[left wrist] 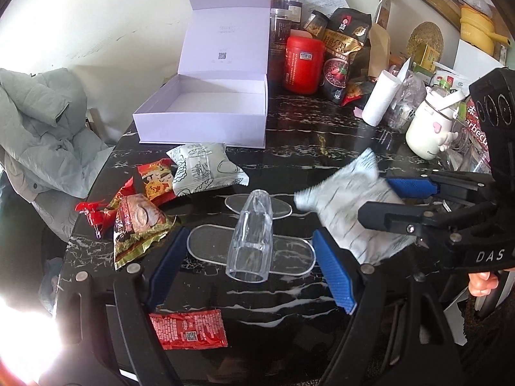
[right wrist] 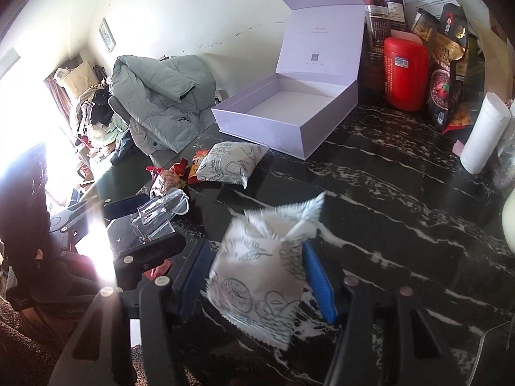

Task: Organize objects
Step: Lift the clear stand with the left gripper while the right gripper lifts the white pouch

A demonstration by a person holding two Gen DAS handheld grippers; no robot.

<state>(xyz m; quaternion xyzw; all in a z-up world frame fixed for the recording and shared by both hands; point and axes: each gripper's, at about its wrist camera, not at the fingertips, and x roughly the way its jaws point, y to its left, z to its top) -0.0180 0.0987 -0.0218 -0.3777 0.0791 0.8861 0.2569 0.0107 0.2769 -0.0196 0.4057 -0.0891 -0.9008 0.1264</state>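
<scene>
My left gripper (left wrist: 251,270) is shut on a clear plastic stand (left wrist: 249,238), whose oval plate spans from one blue pad to the other above the black marble table (left wrist: 322,148). The right wrist view shows that stand (right wrist: 157,215) at the left gripper's tip. My right gripper (right wrist: 256,280) is shut on a white snack packet (right wrist: 257,276) with line drawings, blurred and off the table. In the left wrist view, that packet (left wrist: 347,212) hangs from the right gripper (left wrist: 376,201). An open lavender box (left wrist: 199,128) (right wrist: 257,125) stands empty at the back. A second white packet (left wrist: 206,169) (right wrist: 230,162) lies before it.
Red snack packets (left wrist: 154,183), a brown-gold packet (left wrist: 138,222) and a red sachet (left wrist: 188,328) lie near the table's left edge. A red canister (left wrist: 304,64), dark jars, bags, a paper roll (left wrist: 379,96) and a white mug (left wrist: 428,128) crowd the back right. A grey jacket (left wrist: 42,128) lies beyond the left edge.
</scene>
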